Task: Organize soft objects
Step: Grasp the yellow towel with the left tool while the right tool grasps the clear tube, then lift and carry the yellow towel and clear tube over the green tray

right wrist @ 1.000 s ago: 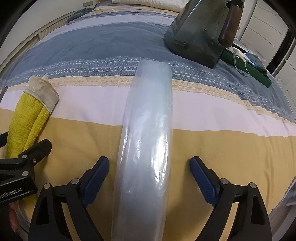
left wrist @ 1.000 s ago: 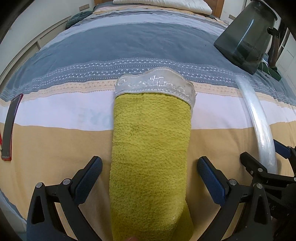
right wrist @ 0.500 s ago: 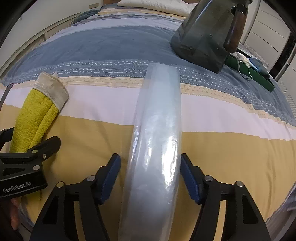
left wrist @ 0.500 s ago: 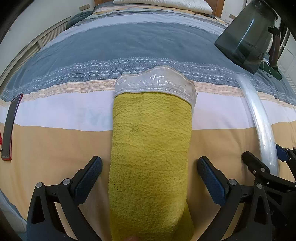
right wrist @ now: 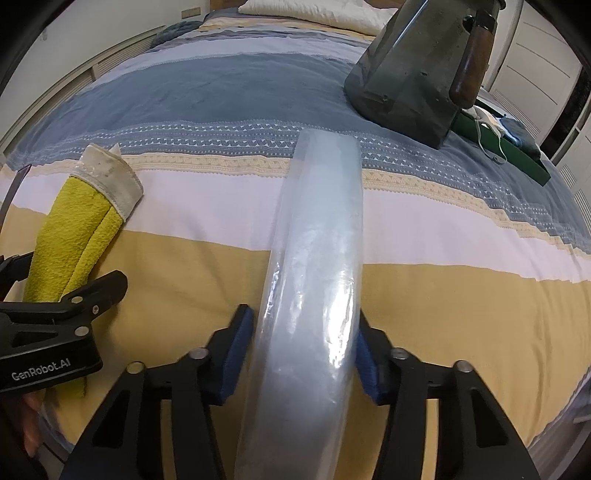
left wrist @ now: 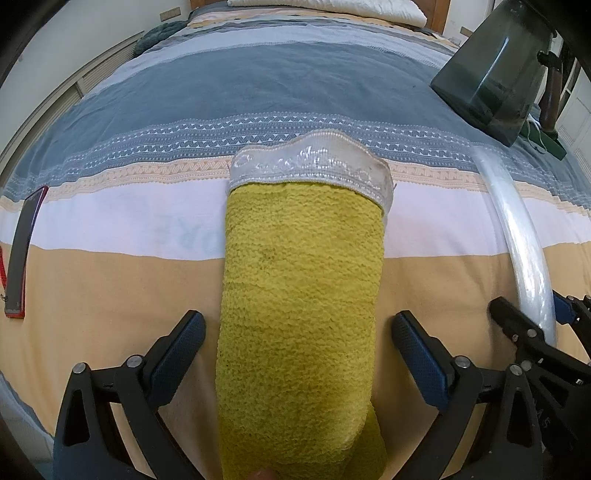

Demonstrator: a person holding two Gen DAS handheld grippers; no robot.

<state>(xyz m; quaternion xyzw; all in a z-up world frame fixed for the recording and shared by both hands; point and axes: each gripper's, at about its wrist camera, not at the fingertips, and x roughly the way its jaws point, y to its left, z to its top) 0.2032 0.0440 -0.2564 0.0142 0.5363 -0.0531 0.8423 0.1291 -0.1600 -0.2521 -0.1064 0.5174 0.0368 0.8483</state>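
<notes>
A folded yellow towel (left wrist: pixel 301 295) with a silver-white border lies on the striped bedspread, lengthwise between the fingers of my left gripper (left wrist: pixel 295 332), which is open, pads apart from the towel's sides. The towel also shows at the left of the right wrist view (right wrist: pixel 77 236). A clear plastic bag, folded into a long strip (right wrist: pixel 314 288), lies to the towel's right. My right gripper (right wrist: pixel 303 347) has closed on the strip near its front end, pads touching both sides. The strip shows in the left wrist view (left wrist: pixel 524 243).
A dark smoky-plastic bin with a wooden handle (right wrist: pixel 417 70) lies tipped at the back right of the bed, a green flat item with cloths (right wrist: pixel 506 144) beside it. A dark phone with red case (left wrist: pixel 22 258) lies at the left edge. White pillows (left wrist: pixel 325 7) lie at the head.
My right gripper has closed from wide open until its pads touch the plastic strip, and moved slightly forward. My left gripper and the towel have stayed still.
</notes>
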